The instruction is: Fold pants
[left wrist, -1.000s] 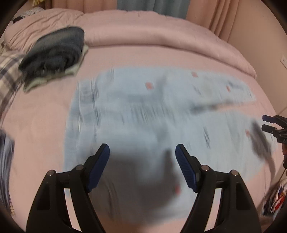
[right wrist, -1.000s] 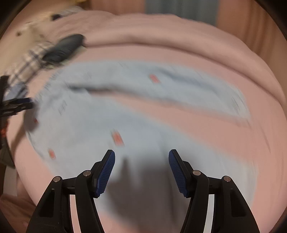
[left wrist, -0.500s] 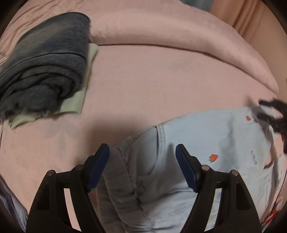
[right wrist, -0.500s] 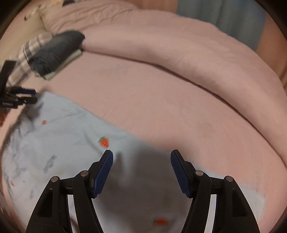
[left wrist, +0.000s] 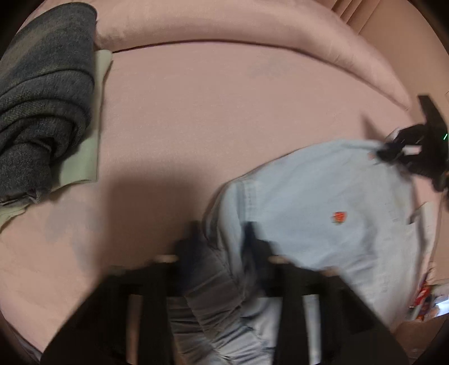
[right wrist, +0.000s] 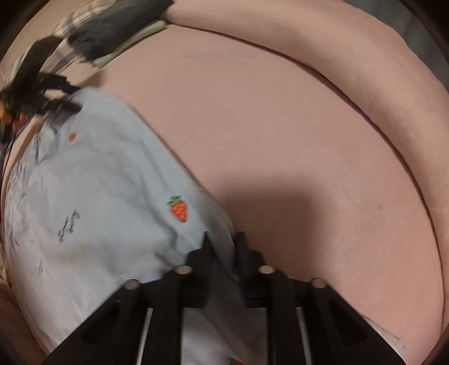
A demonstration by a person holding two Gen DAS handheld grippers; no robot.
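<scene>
1. The pants point(left wrist: 317, 202), pale blue and dotted with small embroidered red strawberries point(right wrist: 178, 210), lie on the pink bed point(left wrist: 224, 112), toward its near edge.
2. The left hand-held gripper point(left wrist: 221, 241) has its jaws drawn close on the gathered waistband; cloth fills the gap between them. This view is blurred.
3. The right hand-held gripper point(right wrist: 221, 244) is pinched narrow on an edge of the pants, with a fold of blue cloth caught between its fingers point(right wrist: 206, 252).
4. Each gripper shows in the other's view at the far corner of the pants: the right one at the right edge of the left wrist view, the left one at the upper left of the right wrist view.
5. Dark scribbled marks point(right wrist: 68, 221) on the cloth look like writing, but they are too blurred to read.
6. A folded dark grey garment point(left wrist: 42, 92) rests on a pale green cloth point(left wrist: 81, 162) at the left of the bed, well apart from the pants.
7. A rolled pink duvet point(left wrist: 238, 25) lies along the far side.
</scene>
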